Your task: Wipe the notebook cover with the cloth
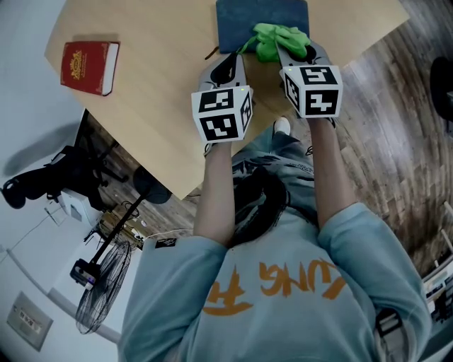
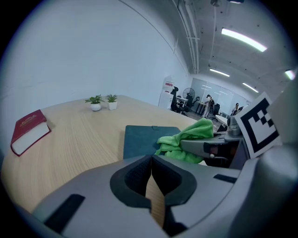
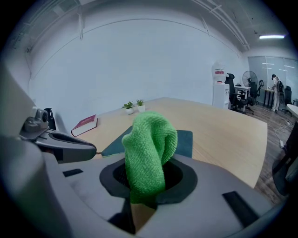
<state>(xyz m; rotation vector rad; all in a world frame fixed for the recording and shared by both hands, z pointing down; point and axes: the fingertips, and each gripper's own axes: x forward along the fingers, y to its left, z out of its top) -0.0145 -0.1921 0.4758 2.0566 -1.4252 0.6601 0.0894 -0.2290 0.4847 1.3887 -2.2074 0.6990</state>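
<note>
A dark teal notebook (image 1: 262, 21) lies flat on the wooden table, also seen as the notebook (image 2: 139, 139) in the left gripper view and the notebook (image 3: 186, 142) in the right gripper view. My right gripper (image 1: 291, 51) is shut on a bright green cloth (image 1: 277, 40), which bunches over the notebook's near edge. In the right gripper view the cloth (image 3: 149, 155) stands up out of the right gripper (image 3: 145, 197). My left gripper (image 1: 230, 68) hovers beside it, just short of the notebook, shut and empty. The left gripper (image 2: 151, 186) shows its pads touching, and the cloth (image 2: 186, 139) lies to its right.
A red hardback book (image 1: 90, 66) lies at the table's far left, seen too as the book (image 2: 29, 130). Two small potted plants (image 2: 102, 102) stand at the far edge. Table (image 1: 163, 99) edge runs diagonally; below are floor, a fan (image 1: 102, 283) and cables.
</note>
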